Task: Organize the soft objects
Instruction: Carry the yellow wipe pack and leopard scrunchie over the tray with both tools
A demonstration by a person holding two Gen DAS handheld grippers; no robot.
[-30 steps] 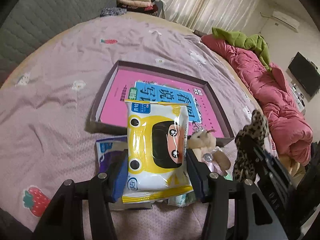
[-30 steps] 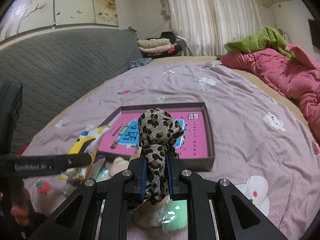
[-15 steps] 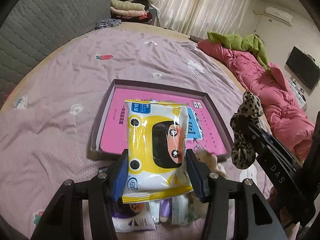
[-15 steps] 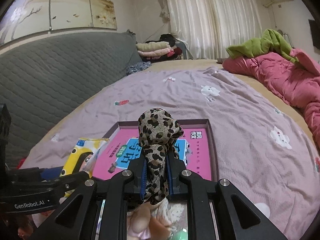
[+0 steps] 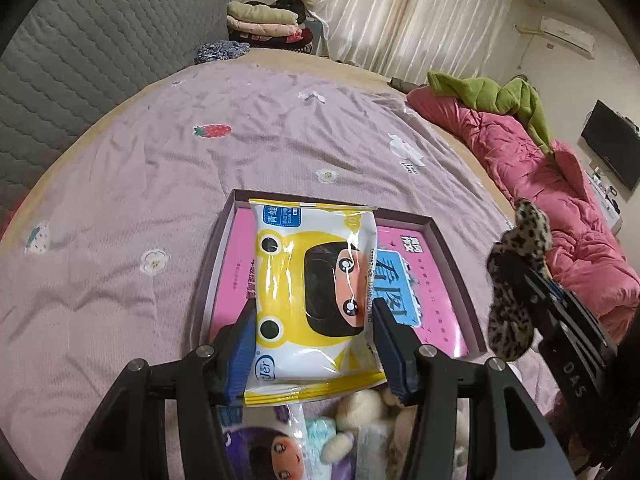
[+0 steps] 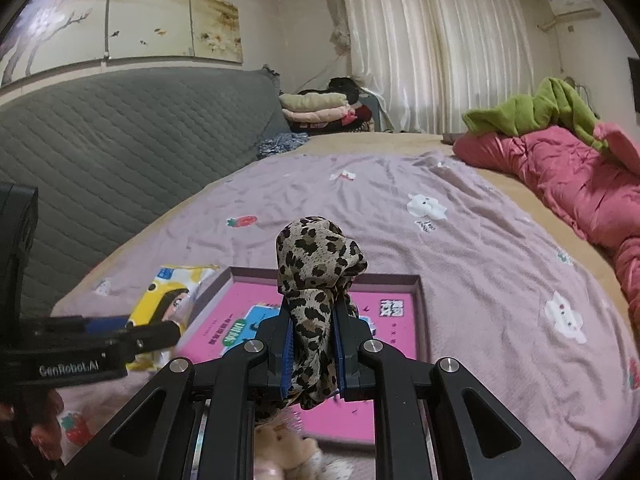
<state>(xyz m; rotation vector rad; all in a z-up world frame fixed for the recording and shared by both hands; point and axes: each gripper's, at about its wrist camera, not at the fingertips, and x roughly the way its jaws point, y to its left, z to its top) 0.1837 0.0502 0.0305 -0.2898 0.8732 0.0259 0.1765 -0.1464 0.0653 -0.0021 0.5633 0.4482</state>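
My left gripper (image 5: 314, 344) is shut on a yellow wet-wipes pack (image 5: 312, 292) with a cartoon face, held above the near left part of a shallow box (image 5: 456, 264) with a pink printed bottom. My right gripper (image 6: 312, 344) is shut on a leopard-print scrunchie (image 6: 316, 280), held over the box (image 6: 416, 292) near its front edge. The scrunchie (image 5: 516, 280) and the right gripper also show at the right of the left wrist view. The wipes pack (image 6: 168, 304) and left gripper (image 6: 108, 340) appear at the left of the right wrist view.
Below the grippers lie a small plush toy (image 5: 360, 412), a purple pack with a cartoon face (image 5: 272, 452) and other small soft items. A pink quilt (image 5: 560, 208) with a green garment (image 5: 492, 96) lies along the bed's right side. A grey padded headboard (image 6: 120, 140) stands at left.
Both grippers have moved forward over the bed with their loads, from above the pile of soft items to above the box. Neither grip has changed.
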